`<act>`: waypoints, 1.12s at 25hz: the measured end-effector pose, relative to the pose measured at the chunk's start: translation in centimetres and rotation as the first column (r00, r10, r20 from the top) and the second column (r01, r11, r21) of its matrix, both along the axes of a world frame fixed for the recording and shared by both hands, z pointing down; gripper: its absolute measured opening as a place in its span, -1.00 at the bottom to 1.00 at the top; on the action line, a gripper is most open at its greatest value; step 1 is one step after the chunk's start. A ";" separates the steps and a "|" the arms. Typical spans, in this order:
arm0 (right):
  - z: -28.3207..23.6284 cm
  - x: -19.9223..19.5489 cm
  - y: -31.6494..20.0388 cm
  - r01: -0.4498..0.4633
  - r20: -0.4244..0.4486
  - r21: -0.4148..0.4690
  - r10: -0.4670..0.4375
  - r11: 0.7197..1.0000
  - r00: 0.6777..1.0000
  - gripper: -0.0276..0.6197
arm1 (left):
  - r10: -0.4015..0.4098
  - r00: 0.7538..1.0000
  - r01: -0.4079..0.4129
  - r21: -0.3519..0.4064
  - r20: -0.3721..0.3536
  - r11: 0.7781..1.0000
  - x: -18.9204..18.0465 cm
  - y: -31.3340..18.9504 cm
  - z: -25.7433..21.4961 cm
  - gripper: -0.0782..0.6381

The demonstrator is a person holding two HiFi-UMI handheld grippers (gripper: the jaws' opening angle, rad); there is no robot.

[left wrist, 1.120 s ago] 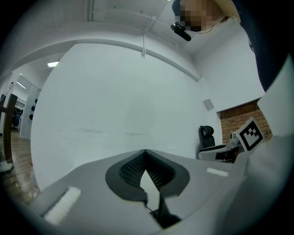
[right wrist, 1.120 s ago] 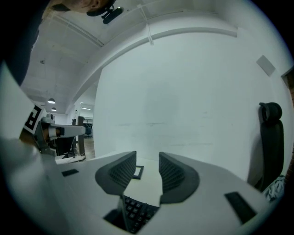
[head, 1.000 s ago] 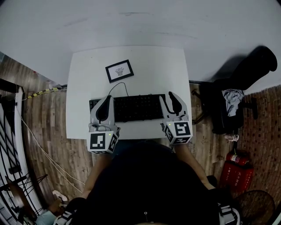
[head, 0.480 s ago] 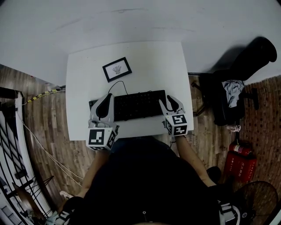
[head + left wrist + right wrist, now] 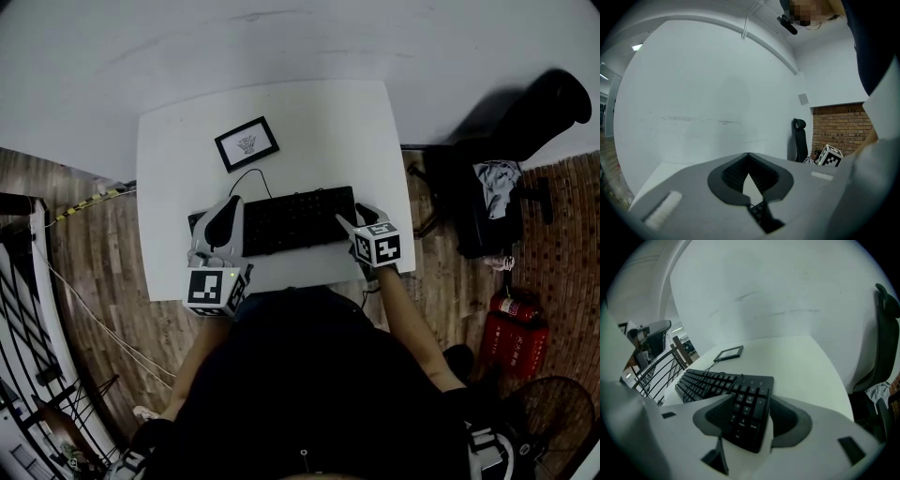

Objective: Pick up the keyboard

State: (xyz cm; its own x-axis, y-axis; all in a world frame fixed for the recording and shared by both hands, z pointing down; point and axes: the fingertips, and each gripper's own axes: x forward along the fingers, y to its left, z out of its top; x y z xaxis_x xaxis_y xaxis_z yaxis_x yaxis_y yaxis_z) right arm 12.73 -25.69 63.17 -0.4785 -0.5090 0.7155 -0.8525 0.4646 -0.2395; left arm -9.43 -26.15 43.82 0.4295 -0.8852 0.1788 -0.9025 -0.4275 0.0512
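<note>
Right claw (image 5: 751, 420) — just opening, keyboard (image 5: 292, 220) right end between jaws | left claw (image 5: 749, 158) — closed at left end

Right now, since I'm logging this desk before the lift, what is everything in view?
white rectangular table: 1, white, centre of the head view
black full-size keyboard: 1, black, near the table's front edge
thin black cable: 1, black, runs from the keyboard toward the picture
black-framed picture: 1, black frame with white inside, table's far left
black office chair: 1, black, right of the table, pale cloth on its seat
red fire extinguisher: 1 for sure, red, on the wooden floor at right
left claw: 1, grey, shut, over the keyboard's left end
right claw: 1, grey, open; jaws have just been opening, with the keyboard's right end between them
</note>
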 end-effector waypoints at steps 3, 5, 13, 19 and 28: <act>1.3 0.2 0.0 -0.003 -0.009 -0.067 0.002 0.998 1.000 -0.20 | -0.002 1.000 0.002 -0.006 -0.002 1.000 -0.4 -0.2 0.3 -0.75; 2.0 0.3 0.1 -0.006 -0.009 -0.110 0.005 0.994 1.000 -0.15 | -0.007 1.000 0.007 -0.014 0.004 1.000 -0.8 -0.3 0.5 -0.75; 3.2 0.7 0.1 -0.037 0.024 -0.251 0.044 0.967 0.999 -0.11 | -0.053 0.998 0.053 -0.026 0.014 0.998 -2.4 -0.6 0.7 -0.75; 3.5 0.6 0.2 -0.037 0.083 -0.308 0.066 0.951 0.994 -0.14 | -0.076 0.997 0.077 -0.024 0.029 0.997 -3.2 -0.8 0.7 -0.75; 3.5 0.9 0.2 -0.058 0.068 -0.362 0.088 0.930 0.994 -0.17 | -0.113 0.994 0.113 -0.034 0.013 0.993 -4.4 -0.4 1.1 -0.75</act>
